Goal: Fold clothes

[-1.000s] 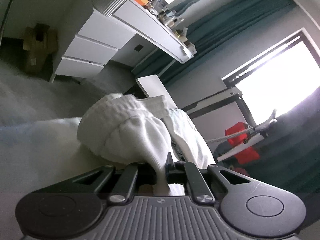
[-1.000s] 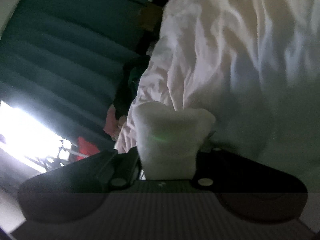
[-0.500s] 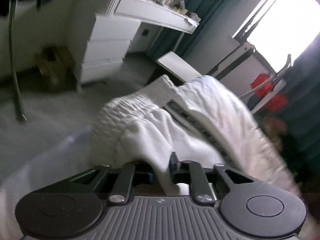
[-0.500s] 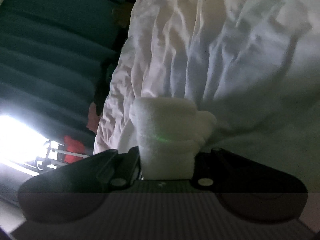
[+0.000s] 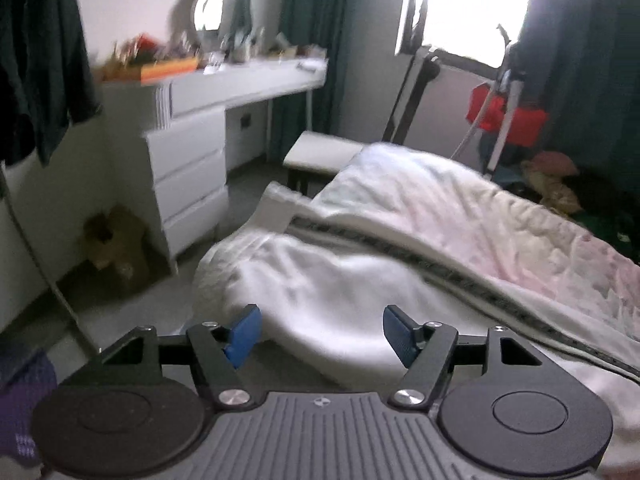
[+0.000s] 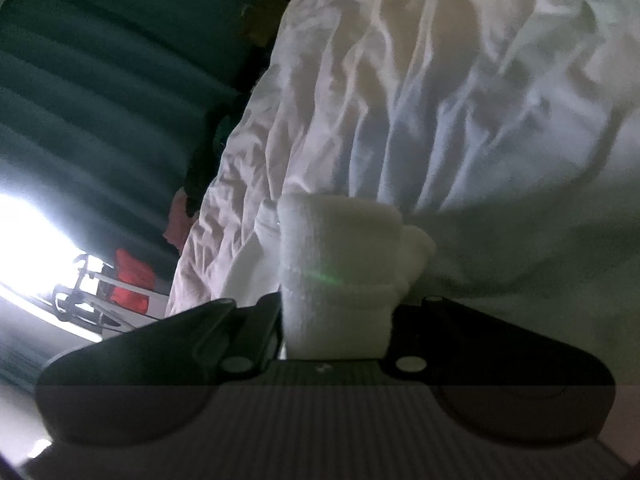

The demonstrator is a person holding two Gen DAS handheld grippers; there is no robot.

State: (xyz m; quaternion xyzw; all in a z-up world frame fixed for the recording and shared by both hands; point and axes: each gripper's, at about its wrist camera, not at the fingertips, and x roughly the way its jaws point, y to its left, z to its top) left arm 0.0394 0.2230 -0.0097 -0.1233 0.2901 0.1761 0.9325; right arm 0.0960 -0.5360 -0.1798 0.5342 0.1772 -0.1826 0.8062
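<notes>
On the bed, white garment (image 5: 320, 284) lies just ahead.
Left gripper (image 5: 320, 334) gapes wide, empty, garment running away rightward; right gripper (image 6: 336, 316) is clamped on a thick white fold (image 6: 340, 264).

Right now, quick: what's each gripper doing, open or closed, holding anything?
Left gripper: open, holding nothing; the white garment lies just ahead of it.
Right gripper: closed on a bunched fold of white garment.
</notes>
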